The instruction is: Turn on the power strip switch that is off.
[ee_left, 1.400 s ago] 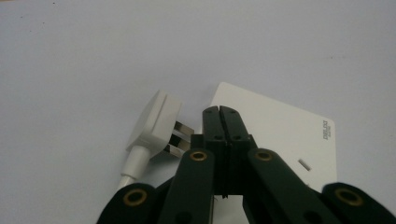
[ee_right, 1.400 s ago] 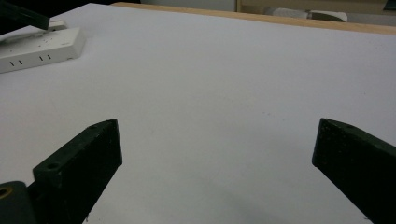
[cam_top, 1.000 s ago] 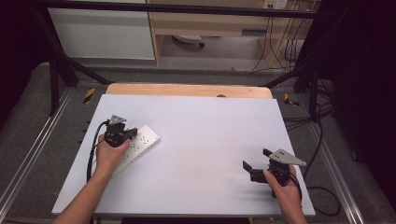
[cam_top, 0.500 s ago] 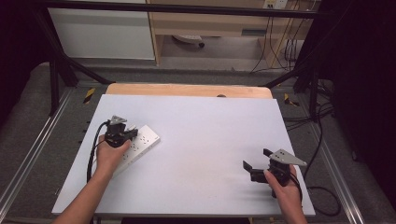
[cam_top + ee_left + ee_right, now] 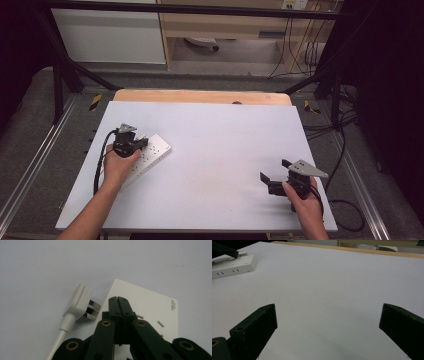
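Nothing has moved: your left gripper, jaws closed, hides part of the power strip; the plug lies just beside it; your right gripper gapes wide.

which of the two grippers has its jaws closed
The left gripper, over the white power strip beside the plug: its jaws are pressed together on nothing, while the right gripper has its jaws spread wide.

— Was any lettering readable?
— One small grey mark was printed along the corner of the white power strip; it looked like "DELIXI", though too tiny to be sure.
— Anything else?
— No.
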Demonstrator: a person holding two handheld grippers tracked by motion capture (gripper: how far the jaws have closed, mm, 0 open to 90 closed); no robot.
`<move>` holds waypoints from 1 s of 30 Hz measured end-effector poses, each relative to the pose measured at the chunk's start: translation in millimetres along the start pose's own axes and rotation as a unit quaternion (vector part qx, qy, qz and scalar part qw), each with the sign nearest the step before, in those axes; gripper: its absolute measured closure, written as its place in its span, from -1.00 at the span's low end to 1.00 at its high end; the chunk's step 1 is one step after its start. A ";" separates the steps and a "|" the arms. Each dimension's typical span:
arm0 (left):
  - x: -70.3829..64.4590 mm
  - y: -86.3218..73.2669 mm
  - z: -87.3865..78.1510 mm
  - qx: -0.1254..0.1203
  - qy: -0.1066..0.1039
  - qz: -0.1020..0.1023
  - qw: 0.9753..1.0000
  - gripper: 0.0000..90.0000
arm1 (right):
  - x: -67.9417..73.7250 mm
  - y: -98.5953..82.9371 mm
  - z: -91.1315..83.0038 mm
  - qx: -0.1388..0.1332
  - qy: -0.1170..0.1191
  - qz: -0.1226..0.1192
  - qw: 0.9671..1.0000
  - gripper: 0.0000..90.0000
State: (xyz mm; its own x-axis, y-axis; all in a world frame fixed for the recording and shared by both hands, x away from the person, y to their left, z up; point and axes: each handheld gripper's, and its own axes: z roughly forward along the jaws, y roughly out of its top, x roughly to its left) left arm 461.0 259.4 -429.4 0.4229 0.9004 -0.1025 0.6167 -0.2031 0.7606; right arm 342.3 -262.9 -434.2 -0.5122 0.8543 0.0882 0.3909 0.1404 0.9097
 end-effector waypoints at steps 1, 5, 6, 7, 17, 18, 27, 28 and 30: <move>0.0 0.1 0.0 0.000 0.000 0.000 1.000 1.00 | 0.0 0.0 0.0 0.000 0.000 0.000 1.000 -0.96; 0.0 0.2 0.1 0.001 0.000 0.000 1.000 1.00 | -0.2 -0.1 -0.1 0.000 0.000 0.000 1.000 -0.96; -0.2 0.4 0.0 0.002 0.001 0.000 1.000 1.00 | -0.2 -0.1 0.1 0.001 -0.001 0.000 1.000 -0.96; -0.3 0.4 0.0 0.002 0.002 0.001 1.000 1.00 | -0.2 -0.2 0.2 0.001 0.000 -0.001 1.000 -0.96; -0.7 0.6 0.5 0.009 0.009 -0.002 1.000 1.00 | -0.3 -0.1 -0.1 0.001 0.000 -0.001 1.000 -0.96; -0.9 0.4 0.2 0.009 0.011 0.000 1.000 1.00 | -0.3 -0.1 -0.1 0.001 0.000 0.000 1.000 -0.96; 2.8 -2.5 -0.5 -0.003 0.000 0.009 1.000 1.00 | -0.2 0.3 -0.4 -0.001 0.000 -0.001 1.000 -0.96; 1.6 -2.3 -0.4 -0.006 -0.002 0.009 1.000 1.00 | -0.6 0.2 -0.4 -0.001 -0.001 -0.002 1.000 -0.96; -0.6 -1.3 -0.2 -0.012 -0.002 0.012 1.000 1.00 | -1.1 0.1 -0.1 0.000 -0.002 0.000 1.000 -0.96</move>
State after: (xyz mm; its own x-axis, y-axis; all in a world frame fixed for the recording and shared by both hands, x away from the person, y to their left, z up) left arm 459.8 259.2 -430.2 0.4409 0.8933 -0.0867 0.5896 -0.2155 0.7784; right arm 342.9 -263.9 -434.2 -0.5100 0.8558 0.0861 0.3911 0.1416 0.9094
